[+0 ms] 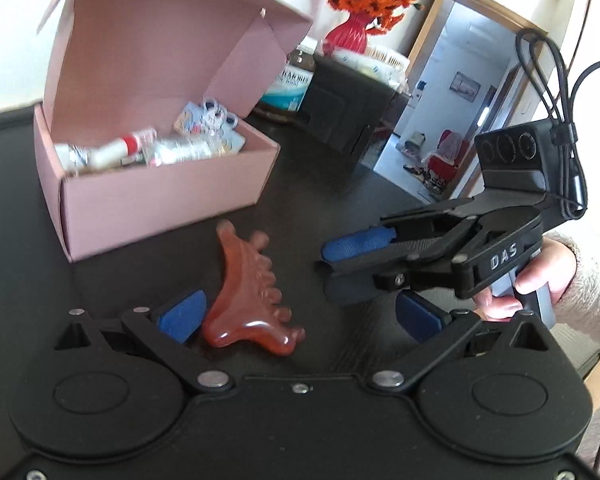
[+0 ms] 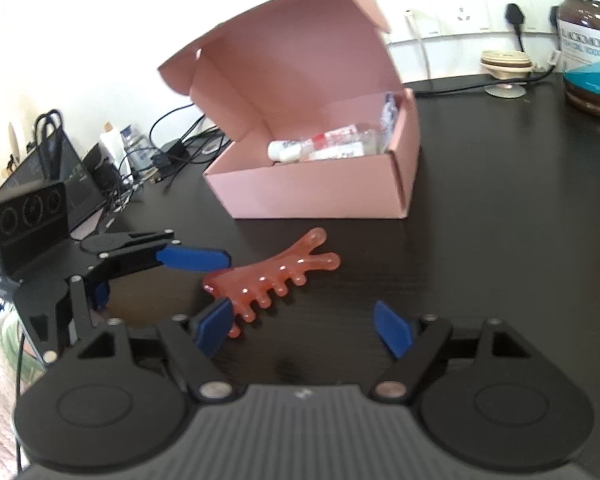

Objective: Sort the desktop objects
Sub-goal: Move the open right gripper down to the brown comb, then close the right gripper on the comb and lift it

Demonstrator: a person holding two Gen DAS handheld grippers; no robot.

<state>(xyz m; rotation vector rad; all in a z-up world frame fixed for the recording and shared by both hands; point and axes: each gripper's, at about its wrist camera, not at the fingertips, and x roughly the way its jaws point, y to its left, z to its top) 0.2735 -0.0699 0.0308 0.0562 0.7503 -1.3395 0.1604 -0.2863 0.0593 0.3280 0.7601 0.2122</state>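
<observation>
A translucent red-orange massage comb (image 1: 248, 300) (image 2: 268, 284) lies flat on the black table in front of an open pink cardboard box (image 1: 160, 188) (image 2: 320, 192). The box holds small bottles, a tube and a printed card. My left gripper (image 1: 300, 316) (image 2: 164, 278) is open and low over the table; the comb lies between its jaws, right against the left pad (image 1: 182, 314). My right gripper (image 2: 304, 332) (image 1: 332, 268) is open too, just right of the comb, with only the comb's near tip by its left pad (image 2: 216, 330). Nothing is held.
A brown supplement jar (image 2: 588, 52) and a red vase of orange flowers (image 1: 350, 32) stand at the back of the table beside a black cabinet (image 1: 348, 108). Cables and chargers (image 2: 160, 148) crowd the back left by the wall. A hand (image 1: 540, 280) holds the right gripper's handle.
</observation>
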